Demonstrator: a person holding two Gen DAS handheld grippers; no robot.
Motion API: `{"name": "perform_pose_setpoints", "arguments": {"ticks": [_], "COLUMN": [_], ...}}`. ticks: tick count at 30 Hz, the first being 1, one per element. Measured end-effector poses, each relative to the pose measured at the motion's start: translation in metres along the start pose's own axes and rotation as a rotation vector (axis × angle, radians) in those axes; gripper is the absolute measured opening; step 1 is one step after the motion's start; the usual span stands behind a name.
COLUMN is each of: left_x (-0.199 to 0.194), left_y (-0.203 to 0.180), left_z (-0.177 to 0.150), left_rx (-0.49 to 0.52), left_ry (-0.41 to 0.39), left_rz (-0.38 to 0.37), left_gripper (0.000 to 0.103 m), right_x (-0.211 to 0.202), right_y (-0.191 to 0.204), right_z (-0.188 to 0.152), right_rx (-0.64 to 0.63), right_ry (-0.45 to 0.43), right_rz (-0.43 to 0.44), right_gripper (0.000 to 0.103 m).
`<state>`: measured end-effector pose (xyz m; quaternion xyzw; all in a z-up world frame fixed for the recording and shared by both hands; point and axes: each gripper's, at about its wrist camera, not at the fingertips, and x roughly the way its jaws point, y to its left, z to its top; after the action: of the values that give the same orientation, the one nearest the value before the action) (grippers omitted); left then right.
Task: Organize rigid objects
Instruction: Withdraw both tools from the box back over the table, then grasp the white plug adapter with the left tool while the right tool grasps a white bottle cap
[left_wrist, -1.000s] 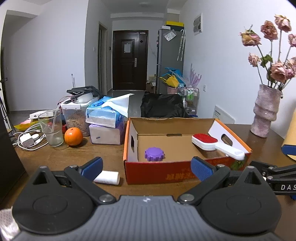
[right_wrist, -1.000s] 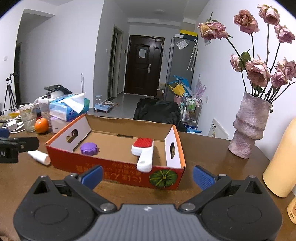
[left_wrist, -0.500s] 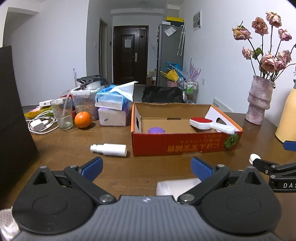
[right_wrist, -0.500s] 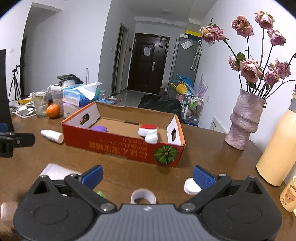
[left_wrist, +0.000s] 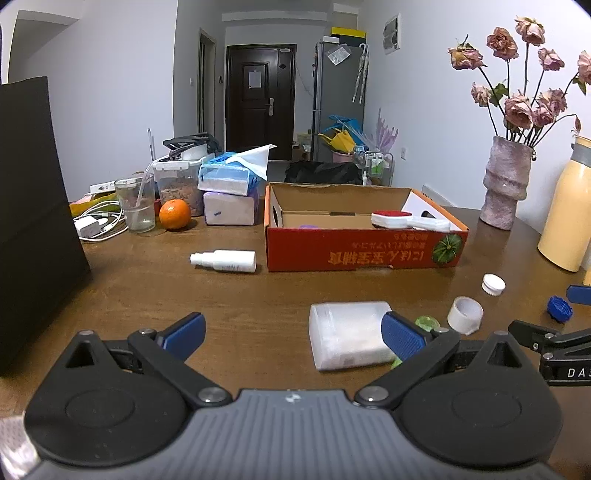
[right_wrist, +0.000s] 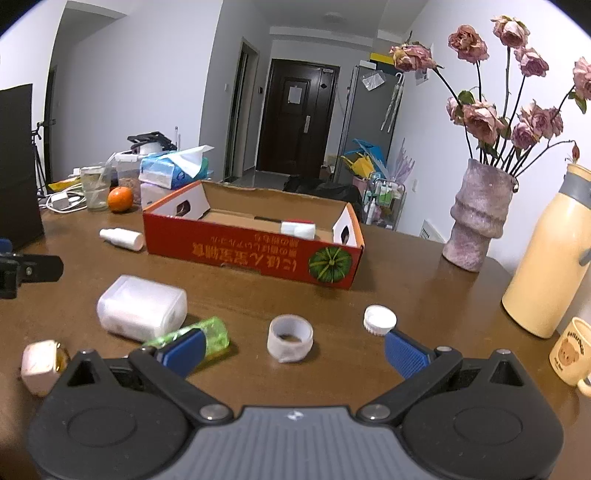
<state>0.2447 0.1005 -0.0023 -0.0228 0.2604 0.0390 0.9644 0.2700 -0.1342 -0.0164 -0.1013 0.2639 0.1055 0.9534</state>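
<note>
Several loose rigid items are lying on the brown wooden table (right_wrist: 424, 295) in front of the red cardboard box (right_wrist: 255, 254), which is already holding a red-and-white brush (left_wrist: 402, 219) and a purple piece hard to make out.

Working left to right: you are looking at a white spray bottle (left_wrist: 225, 260) lying on its side just left of the box; judge it light, smooth and liable to roll, so grip across its body. Nearer you, a translucent white plastic container (right_wrist: 142, 308) is lying flat; it appears stiff and light but wide, so take it across the narrower faces. A clear green plastic piece (right_wrist: 210, 334) is touching its corner; expect it to be slippery. A white tape ring (right_wrist: 290, 338) and a white ribbed cap (right_wrist: 379, 319) are sitting apart in open tabletop; both are small and low, so pinch at the rim. A blue cap (left_wrist: 559, 309) is lying farthest right.

Your left gripper (left_wrist: 291, 334) and right gripper (right_wrist: 291, 350) are both spread wide, holding nothing.

Open room is lying between the items and the box front. Avoid the pink vase (right_wrist: 476, 218), cream flask (right_wrist: 546, 258) and bear mug (right_wrist: 570, 352) on the right.
</note>
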Motion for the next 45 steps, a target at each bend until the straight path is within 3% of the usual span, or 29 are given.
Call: {"name": "perform_pose_setpoints", "arguments": {"ticks": [15,23,26,28,30,45], "left_x": [-0.02,-0.018,-0.015,-0.014,-0.011,0.019], "left_y": [0.002,0.006,0.006,0.006,0.006,0.001], "left_z": [-0.033,-0.045,-0.049,-0.051,-0.052,-0.066], "left_rx": [-0.016,-0.02,-0.018,-0.016,-0.015,0.019], "left_ry": [0.044,0.084,0.099,0.107,0.116,0.181], "left_rz": [0.003,0.003,0.003,0.003,0.002,-0.001], "left_gripper": [0.103,0.103,0.103,0.103,0.103,0.103], "right_x": [-0.019,-0.005,0.003,0.009,0.013,0.01], "right_y": [0.007,0.014,0.015,0.015,0.014,0.002], "right_z": [-0.033,-0.044,-0.047,-0.049,-0.052,-0.053], "right_rx": [-0.004,-0.016,-0.007,0.001,0.021,0.082], "right_ry": [0.059,0.129,0.156,0.175,0.204,0.155], "right_rz": [0.029,0.053,0.068,0.086,0.117,0.136], "right_gripper": [0.103,0.1,0.089,0.071,0.013,0.013]}}
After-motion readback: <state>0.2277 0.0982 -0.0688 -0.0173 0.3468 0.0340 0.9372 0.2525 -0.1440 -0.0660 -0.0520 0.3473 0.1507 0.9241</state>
